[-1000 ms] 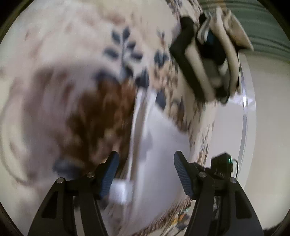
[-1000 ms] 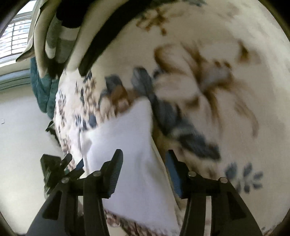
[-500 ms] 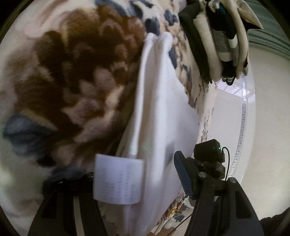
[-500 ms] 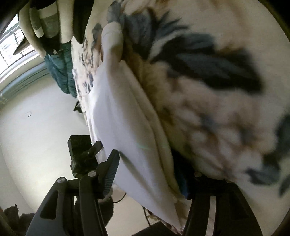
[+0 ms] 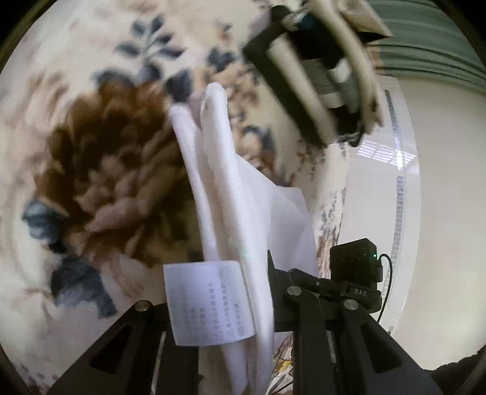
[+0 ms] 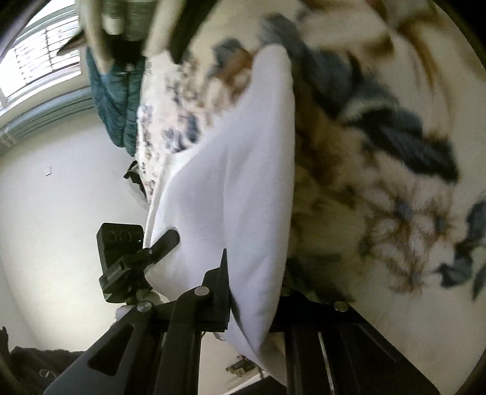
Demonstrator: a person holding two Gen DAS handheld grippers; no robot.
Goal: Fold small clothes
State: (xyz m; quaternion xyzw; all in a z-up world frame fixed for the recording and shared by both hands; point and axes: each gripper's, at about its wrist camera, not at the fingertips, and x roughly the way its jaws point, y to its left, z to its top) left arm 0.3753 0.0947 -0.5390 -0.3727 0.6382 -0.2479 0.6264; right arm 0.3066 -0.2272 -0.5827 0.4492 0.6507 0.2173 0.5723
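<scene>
A small white garment (image 5: 237, 194) with a printed care label (image 5: 209, 303) lies on a floral fleece blanket (image 5: 100, 170). My left gripper (image 5: 243, 291) is shut on the garment's near edge, by the label. The same white garment (image 6: 240, 182) fills the right wrist view, and my right gripper (image 6: 255, 288) is shut on its other near edge. The garment hangs between both grippers, lifted off the blanket at the near end, its far end resting on the blanket (image 6: 379, 158).
A stack of folded clothes (image 5: 322, 66) sits at the far end of the blanket, also in the right wrist view (image 6: 133, 27). A teal quilted piece (image 6: 115, 100) hangs beyond it. The other gripper's black body (image 5: 355, 273) shows to the right.
Both grippers have gone from open around the garment's edges to shut on them. The garment's near end has lifted off the blanket.
</scene>
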